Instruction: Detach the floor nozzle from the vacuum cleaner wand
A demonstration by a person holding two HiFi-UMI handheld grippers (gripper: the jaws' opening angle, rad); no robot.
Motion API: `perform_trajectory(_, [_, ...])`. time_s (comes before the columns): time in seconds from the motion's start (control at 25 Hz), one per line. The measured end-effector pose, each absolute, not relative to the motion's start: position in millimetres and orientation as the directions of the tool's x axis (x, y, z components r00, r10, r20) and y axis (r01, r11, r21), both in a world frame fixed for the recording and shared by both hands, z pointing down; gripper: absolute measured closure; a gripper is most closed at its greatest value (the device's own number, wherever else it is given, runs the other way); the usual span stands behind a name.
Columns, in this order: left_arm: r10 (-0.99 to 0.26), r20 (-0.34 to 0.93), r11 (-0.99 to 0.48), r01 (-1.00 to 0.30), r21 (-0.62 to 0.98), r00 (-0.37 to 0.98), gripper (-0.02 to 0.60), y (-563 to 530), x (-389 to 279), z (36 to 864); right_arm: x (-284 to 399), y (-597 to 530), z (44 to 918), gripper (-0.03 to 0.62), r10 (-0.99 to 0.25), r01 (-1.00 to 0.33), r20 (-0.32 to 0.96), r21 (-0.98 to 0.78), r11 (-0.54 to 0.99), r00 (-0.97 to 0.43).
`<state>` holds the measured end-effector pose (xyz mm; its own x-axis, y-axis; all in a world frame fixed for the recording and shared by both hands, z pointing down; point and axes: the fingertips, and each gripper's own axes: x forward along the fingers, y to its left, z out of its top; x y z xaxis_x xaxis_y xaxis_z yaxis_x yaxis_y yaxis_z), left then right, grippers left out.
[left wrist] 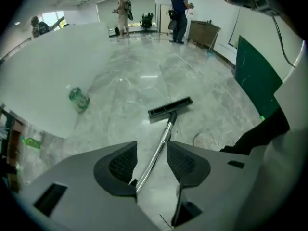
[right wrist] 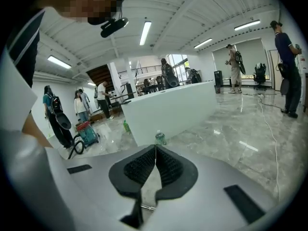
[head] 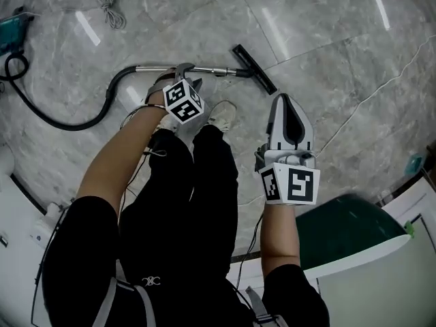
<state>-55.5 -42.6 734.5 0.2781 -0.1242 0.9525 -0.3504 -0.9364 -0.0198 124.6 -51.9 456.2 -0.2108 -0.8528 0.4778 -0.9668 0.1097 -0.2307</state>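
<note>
The vacuum wand point(head: 208, 69), a shiny metal tube, lies flat on the marble floor. Its black floor nozzle point(head: 253, 68) is on the wand's right end. My left gripper point(head: 185, 73) points steeply down over the wand's left part, near the hose joint. In the left gripper view it point(left wrist: 151, 153) is open, the wand point(left wrist: 161, 146) runs between the pads without touching either, and the nozzle point(left wrist: 169, 109) lies farther ahead. My right gripper point(head: 286, 101) hangs to the right of the nozzle, apart from it. Its pads point(right wrist: 155, 150) are shut together on nothing.
A black hose point(head: 68, 118) curves left from the wand toward a teal vacuum body point(head: 13, 29). My white shoe point(head: 221, 114) stands just below the wand. A green-faced white panel point(head: 340, 230) sits at lower right. A bottle point(left wrist: 78, 99) stands by a white partition point(left wrist: 53, 76); people stand far off.
</note>
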Motion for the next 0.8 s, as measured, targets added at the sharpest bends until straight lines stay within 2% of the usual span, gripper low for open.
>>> perform_trajectory(0.2, [-0.071,0.984,-0.963,-0.268,-0.025,0.165,0.405,-23,-90,873,123,-58,552,0.577,-0.849,-0.962,0.476,-0.244,0.123,-0.229])
perform_trajectory(0.4, [-0.073,0.994,-0.984,-0.168,-0.059,0.076,0.407,-25,-107,968,131,-66,625,0.577,-0.841,-0.965,0.491,-0.230,0.129,-0.229])
perform_trajectory(0.56, [0.006,0.996,-0.994,-0.109,0.016,0.093,0.407,-20,-110,995,129,-74,653,0.577,-0.830,-0.959,0.498,-0.244,0.146,-0.253])
perform_trajectory(0.8, [-0.013,0.995,-0.998,-0.067,-0.006,0.100,0.407,-17,-111,1010,125,-87,661,0.577,-0.830,-0.954,0.493,-0.264,0.141,-0.259])
